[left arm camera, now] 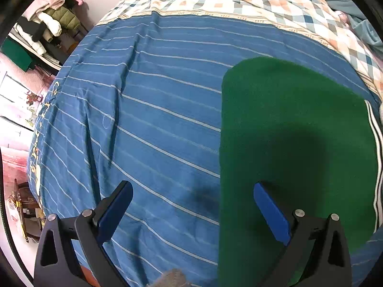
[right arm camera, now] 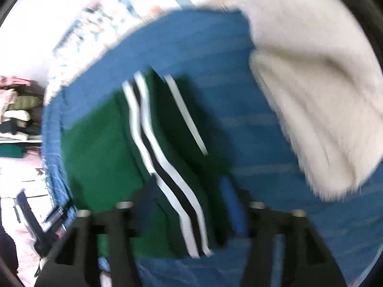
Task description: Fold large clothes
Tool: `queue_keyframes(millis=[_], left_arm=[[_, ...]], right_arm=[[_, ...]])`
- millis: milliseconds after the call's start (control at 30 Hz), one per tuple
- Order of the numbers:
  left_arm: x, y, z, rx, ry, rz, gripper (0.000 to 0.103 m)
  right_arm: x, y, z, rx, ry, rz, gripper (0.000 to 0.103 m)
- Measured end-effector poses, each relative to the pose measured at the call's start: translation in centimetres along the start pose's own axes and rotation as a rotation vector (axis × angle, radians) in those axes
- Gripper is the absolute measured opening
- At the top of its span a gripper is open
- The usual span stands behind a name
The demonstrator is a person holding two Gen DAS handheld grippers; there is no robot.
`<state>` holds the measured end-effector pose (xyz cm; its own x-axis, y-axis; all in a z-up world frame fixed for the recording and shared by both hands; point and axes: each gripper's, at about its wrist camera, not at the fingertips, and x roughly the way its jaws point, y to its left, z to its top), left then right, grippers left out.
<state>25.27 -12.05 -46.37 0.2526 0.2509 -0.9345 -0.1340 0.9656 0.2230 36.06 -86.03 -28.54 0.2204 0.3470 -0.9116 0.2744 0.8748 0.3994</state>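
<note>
Fleece-soft and limp, the green garment [left arm camera: 294, 143] lies folded flat on the blue striped bedspread [left arm camera: 155, 119] — best pinched at its white-striped edge [right arm camera: 167, 167], both left gripper [left arm camera: 191, 205] and right gripper [right arm camera: 189, 205] spread apart, empty.

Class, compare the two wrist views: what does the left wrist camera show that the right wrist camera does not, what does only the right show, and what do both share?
Only the left wrist view shows the checked quilt sharply, and the left gripper open above the bed.

Only the right wrist view, which is blurred, shows the fluffy white garment and the right gripper open over the garment's striped edge.

Both show the green garment with its white stripes, lying on the blue striped sheet, and piled clothes at the left.
</note>
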Motion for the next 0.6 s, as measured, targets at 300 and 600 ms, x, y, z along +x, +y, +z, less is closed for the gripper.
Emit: queue_keyframes(millis=[300,600], left_arm=[[-0.1,-1.4,5.2,-0.007,-0.048,-0.045,0.103],[1.0,-3.3,7.8,0.046,-0.063,-0.036,0.103]], right_arm=[[5.0,5.9,6.8,-0.101,0.01,0.106,0.07],[10.4,7.9,7.6,-0.177,0.063,0.056,0.014]])
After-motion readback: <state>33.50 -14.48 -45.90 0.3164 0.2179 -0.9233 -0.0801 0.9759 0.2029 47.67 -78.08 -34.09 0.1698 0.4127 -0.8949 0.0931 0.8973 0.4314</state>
